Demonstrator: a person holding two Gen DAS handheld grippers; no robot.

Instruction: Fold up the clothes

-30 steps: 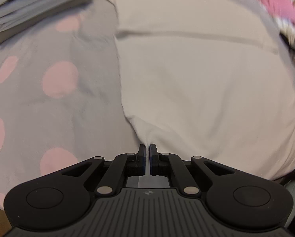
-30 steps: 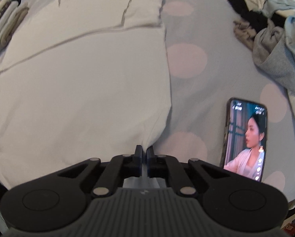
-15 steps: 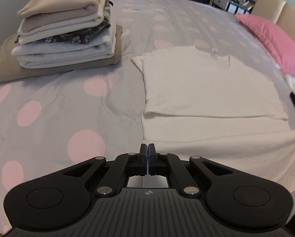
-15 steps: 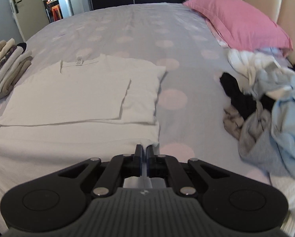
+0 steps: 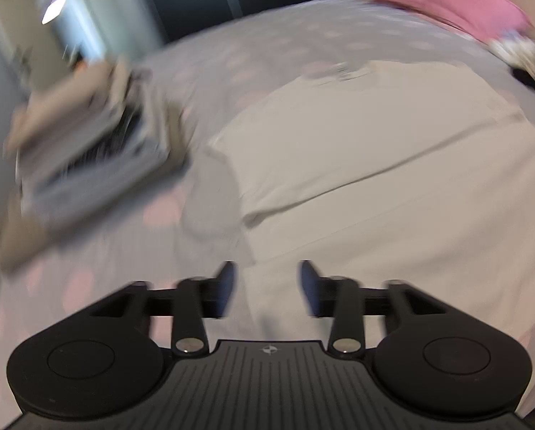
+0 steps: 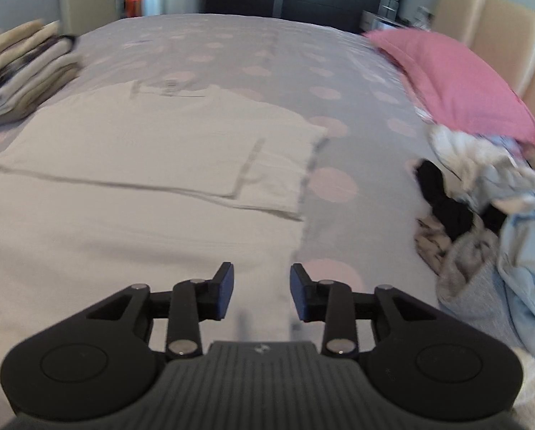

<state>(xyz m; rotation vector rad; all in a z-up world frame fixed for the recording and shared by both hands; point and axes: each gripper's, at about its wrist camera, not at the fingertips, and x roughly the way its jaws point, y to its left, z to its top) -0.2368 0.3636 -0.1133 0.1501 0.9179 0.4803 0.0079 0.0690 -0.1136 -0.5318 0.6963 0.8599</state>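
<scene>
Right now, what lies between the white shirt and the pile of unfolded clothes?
Only bare dotted bedsheet lies between the white shirt and the unfolded pile, as the right wrist view shows.

- Left gripper [image 5: 267, 286]: angled downward; both fingers project toward 12 o'clock; jaws opening, with nothing pressed between the pads.
- Right gripper [image 6: 260, 294]: angled downward; both fingers project toward 12 o'clock; jaws opening, pads clear of contact.
</scene>
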